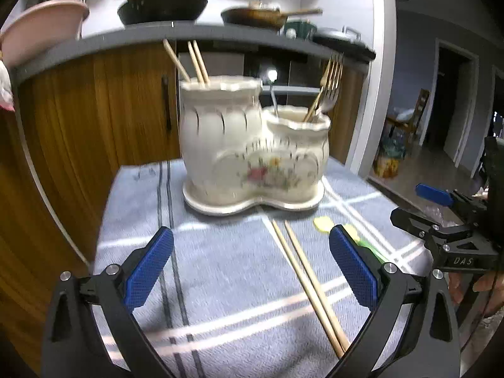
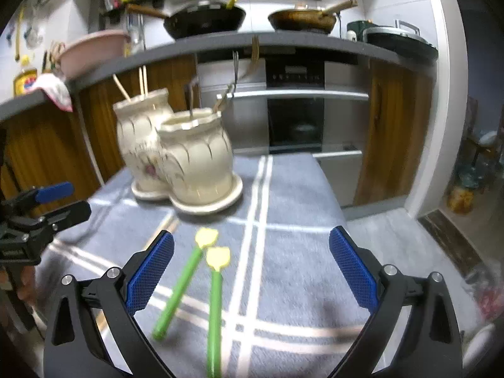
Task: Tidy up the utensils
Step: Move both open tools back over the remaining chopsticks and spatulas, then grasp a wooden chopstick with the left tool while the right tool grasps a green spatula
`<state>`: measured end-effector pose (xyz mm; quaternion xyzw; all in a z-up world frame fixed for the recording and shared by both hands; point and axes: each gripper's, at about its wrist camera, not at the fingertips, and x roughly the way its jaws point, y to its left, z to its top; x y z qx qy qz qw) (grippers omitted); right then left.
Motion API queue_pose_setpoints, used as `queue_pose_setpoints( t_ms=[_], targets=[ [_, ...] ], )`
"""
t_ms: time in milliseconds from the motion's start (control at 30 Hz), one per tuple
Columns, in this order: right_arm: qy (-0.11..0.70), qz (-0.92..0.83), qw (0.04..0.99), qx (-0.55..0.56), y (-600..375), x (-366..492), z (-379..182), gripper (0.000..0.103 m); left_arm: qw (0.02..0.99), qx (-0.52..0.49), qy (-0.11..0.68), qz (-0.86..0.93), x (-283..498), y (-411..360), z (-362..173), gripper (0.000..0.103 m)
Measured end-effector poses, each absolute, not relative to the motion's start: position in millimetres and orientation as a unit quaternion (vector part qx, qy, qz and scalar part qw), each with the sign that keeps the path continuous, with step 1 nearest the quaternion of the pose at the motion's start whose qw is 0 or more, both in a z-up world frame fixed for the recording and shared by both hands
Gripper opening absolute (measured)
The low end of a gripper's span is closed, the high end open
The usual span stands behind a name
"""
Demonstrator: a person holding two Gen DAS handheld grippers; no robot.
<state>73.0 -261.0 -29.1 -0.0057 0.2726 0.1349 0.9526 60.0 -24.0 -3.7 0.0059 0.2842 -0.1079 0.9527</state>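
A cream ceramic two-pot utensil holder point(image 1: 252, 151) point(image 2: 176, 154) stands on a grey striped cloth point(image 1: 220, 267). Its taller pot holds wooden chopsticks point(image 1: 192, 61); the lower pot holds forks point(image 1: 329, 88) and a spoon point(image 1: 272, 85). Two loose wooden chopsticks point(image 1: 308, 280) lie on the cloth between the fingers of my left gripper point(image 1: 252, 264), which is open above them. Two green sticks with yellow tips point(image 2: 201, 277) lie in front of my right gripper point(image 2: 252, 271), also open and empty. Each gripper shows at the other view's edge: the right gripper point(image 1: 441, 208), the left gripper point(image 2: 47, 201).
Behind the small table runs a grey kitchen counter point(image 2: 252, 42) with two pans point(image 2: 204, 20), a pink basin point(image 2: 91, 50) and a cooker point(image 2: 400, 41). Wooden cabinets point(image 1: 94, 119) and an oven point(image 2: 296, 107) sit below. The floor drops off right of the cloth point(image 2: 393, 230).
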Motion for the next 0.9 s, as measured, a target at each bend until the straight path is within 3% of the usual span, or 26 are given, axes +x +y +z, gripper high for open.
queue_pose_setpoints(
  t_ms=[267,433,533,667,900],
  targets=[
    [0.323,0.143,0.935,-0.014,-261,77,-45,0.098,0.928,0.023,0.359,-0.093,72,-35,-34,0.095],
    [0.335,0.159,0.928,-0.024,-256,75,-49,0.095,0.912,0.016,0.396,-0.1,75,-39,-46,0.081],
    [0.344,0.166,0.924,-0.031,-253,76,-51,0.086,0.906,0.009,0.41,-0.104,76,-40,-49,0.074],
    [0.357,0.175,0.917,-0.04,-248,77,-56,0.072,0.903,0.007,0.415,-0.111,74,-45,-50,0.073],
    [0.363,0.182,0.912,-0.048,-246,76,-57,0.049,0.9,0.027,0.419,-0.115,69,-56,-49,0.051]
  ],
)
